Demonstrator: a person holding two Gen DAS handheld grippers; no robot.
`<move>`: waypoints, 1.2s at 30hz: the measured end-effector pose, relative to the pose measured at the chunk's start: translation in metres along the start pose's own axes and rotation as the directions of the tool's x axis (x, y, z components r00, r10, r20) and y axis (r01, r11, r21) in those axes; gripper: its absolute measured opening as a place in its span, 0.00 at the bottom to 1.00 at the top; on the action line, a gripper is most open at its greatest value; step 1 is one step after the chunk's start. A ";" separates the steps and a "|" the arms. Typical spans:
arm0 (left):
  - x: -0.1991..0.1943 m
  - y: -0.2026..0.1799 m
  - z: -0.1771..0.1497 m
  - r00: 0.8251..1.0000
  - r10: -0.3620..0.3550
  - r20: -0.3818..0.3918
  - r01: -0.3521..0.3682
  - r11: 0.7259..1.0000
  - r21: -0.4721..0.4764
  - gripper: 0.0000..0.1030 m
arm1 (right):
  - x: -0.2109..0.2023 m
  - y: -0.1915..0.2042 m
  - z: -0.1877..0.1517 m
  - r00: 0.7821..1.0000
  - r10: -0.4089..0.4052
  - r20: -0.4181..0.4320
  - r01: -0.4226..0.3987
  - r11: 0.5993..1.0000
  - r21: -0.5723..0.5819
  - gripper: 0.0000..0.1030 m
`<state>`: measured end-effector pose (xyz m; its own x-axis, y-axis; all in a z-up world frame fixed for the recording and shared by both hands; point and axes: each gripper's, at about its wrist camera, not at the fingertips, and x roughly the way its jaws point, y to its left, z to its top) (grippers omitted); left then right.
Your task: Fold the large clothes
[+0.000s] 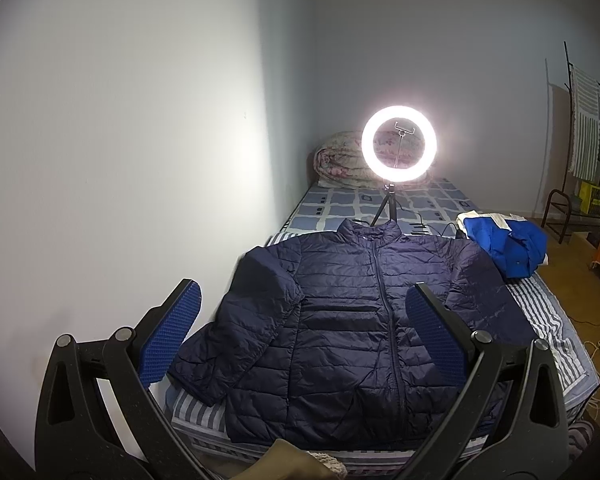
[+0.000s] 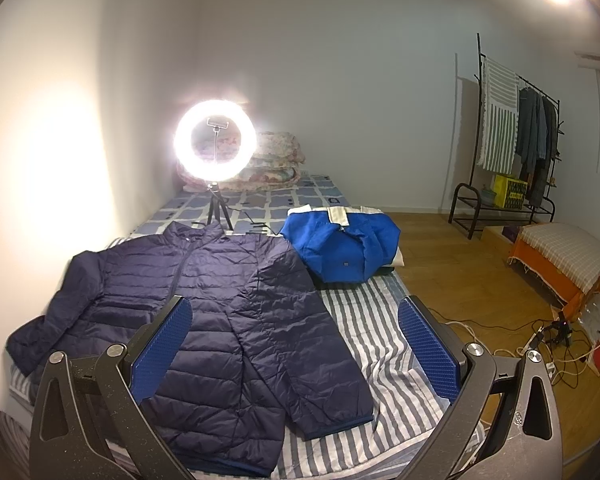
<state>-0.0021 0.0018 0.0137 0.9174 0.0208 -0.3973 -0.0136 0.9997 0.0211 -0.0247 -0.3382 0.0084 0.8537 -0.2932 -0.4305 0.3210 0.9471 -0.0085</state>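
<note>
Flat on the bed [image 2: 380, 344]: a navy puffer jacket [image 1: 340, 320], zipped, sleeves spread.
Both the left gripper [image 1: 304, 334] and right gripper [image 2: 296, 344] hover above, jaws wide apart, holding nothing.

no readable text, labels or numbers anywhere

Navy jacket [image 1: 348, 320] spread flat — tongs [image 1: 300, 332] agape above it.

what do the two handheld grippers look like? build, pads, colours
Both match: the left gripper and right gripper have black angled linkage arms with round silver pivot pins, speckled with dust. The inner pads are blue with a fine nubbed texture. No cables or markings show on them.
</note>
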 end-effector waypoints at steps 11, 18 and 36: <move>0.000 0.000 -0.001 1.000 0.000 0.003 0.000 1.000 -0.001 1.00 | 0.000 0.002 -0.001 1.000 0.003 0.004 -0.003 1.000 -0.003 0.99; 0.000 0.001 -0.002 1.000 0.003 0.004 -0.003 1.000 0.000 1.00 | 0.000 0.005 -0.001 1.000 0.005 0.004 -0.005 1.000 -0.007 0.99; 0.010 0.013 -0.013 0.999 0.036 -0.006 -0.036 0.999 0.000 1.00 | 0.006 0.029 0.002 1.000 0.025 -0.002 -0.025 0.999 -0.040 0.99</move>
<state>0.0014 0.0151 -0.0018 0.9140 0.0569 -0.4017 -0.0465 0.9983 0.0356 -0.0091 -0.3129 0.0071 0.8606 -0.2688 -0.4326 0.2827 0.9586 -0.0334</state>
